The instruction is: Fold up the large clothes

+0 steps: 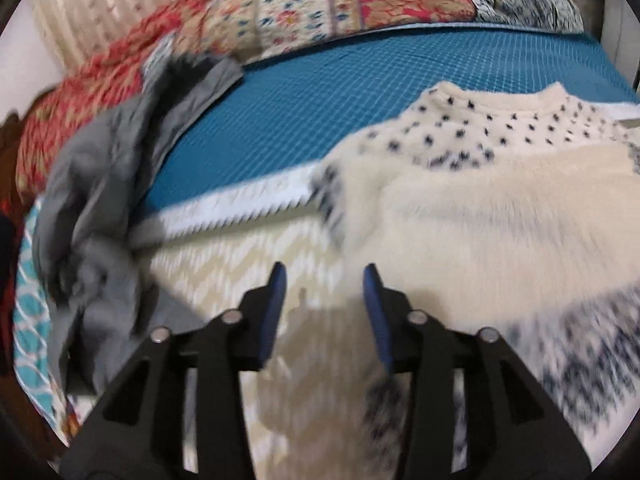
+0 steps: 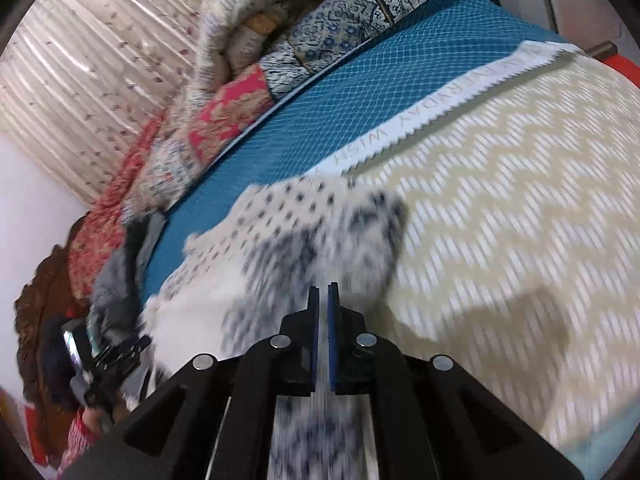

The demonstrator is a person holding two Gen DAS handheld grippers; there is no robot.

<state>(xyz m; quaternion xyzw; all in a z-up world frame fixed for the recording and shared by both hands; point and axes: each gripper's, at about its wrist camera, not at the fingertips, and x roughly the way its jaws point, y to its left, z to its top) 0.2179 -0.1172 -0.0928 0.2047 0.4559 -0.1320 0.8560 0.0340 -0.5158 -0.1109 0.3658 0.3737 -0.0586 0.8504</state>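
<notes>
A cream sweater (image 1: 480,216) with dark blue dots and a patterned hem lies flat on the bed, its collar towards the far side. My left gripper (image 1: 325,276) stands open just left of the sweater's near corner, with only the chevron sheet (image 1: 224,268) between its blue pads. In the right wrist view the sweater (image 2: 280,240) lies under my right gripper (image 2: 323,292). Its jaws are drawn together to a thin slit, with the blurred patterned hem (image 2: 360,224) caught at the tips. The left gripper (image 2: 108,360) shows at the lower left.
A crumpled grey garment (image 1: 120,184) lies at the left of the bed. A teal blanket (image 1: 320,108) covers the far half, with patterned pillows (image 1: 304,8) behind it. A pleated curtain (image 2: 80,80) hangs beyond. A hand in a pink sleeve (image 2: 80,436) holds the left gripper.
</notes>
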